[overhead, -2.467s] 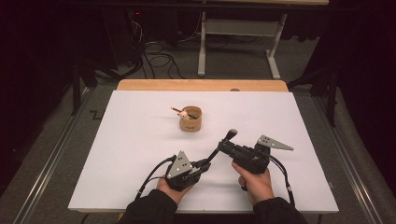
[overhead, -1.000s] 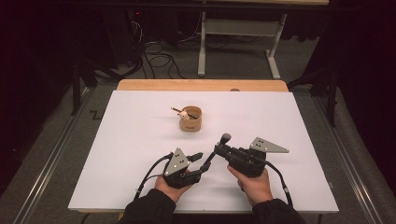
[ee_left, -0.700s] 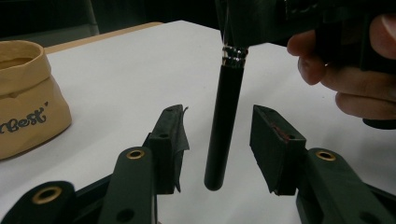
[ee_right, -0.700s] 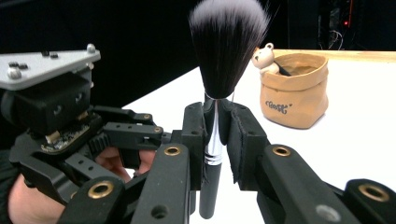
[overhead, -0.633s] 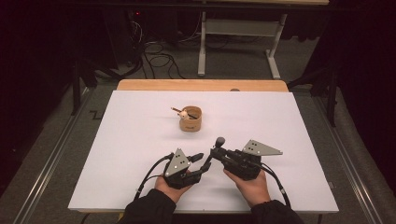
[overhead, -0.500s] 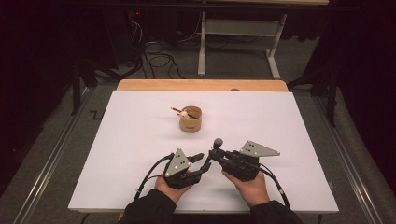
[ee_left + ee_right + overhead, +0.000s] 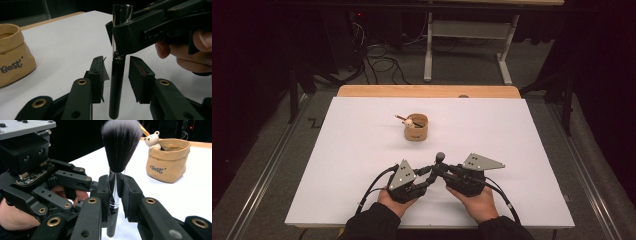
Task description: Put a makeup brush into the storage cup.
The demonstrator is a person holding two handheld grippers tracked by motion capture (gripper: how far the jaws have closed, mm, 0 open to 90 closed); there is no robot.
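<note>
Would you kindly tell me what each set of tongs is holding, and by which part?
The right tongs clamp the makeup brush at its silver ferrule. The left tongs, just closing, flank its black handle without pressing it.

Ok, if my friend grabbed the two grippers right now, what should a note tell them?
Right gripper: shut on the makeup brush, pads on its silver collar, bristles pointing up.
Left gripper: jaws have just been closing around the brush's black handle, but a gap shows on both sides, so it has no grip yet.
Both meet near the front edge of the white table.
The tan paper-style pot stands farther back, with a little bear figure and a stick in it.
Done: brush lifted upright.
Left, probably: finish the left grip, then pass the brush across.
</note>
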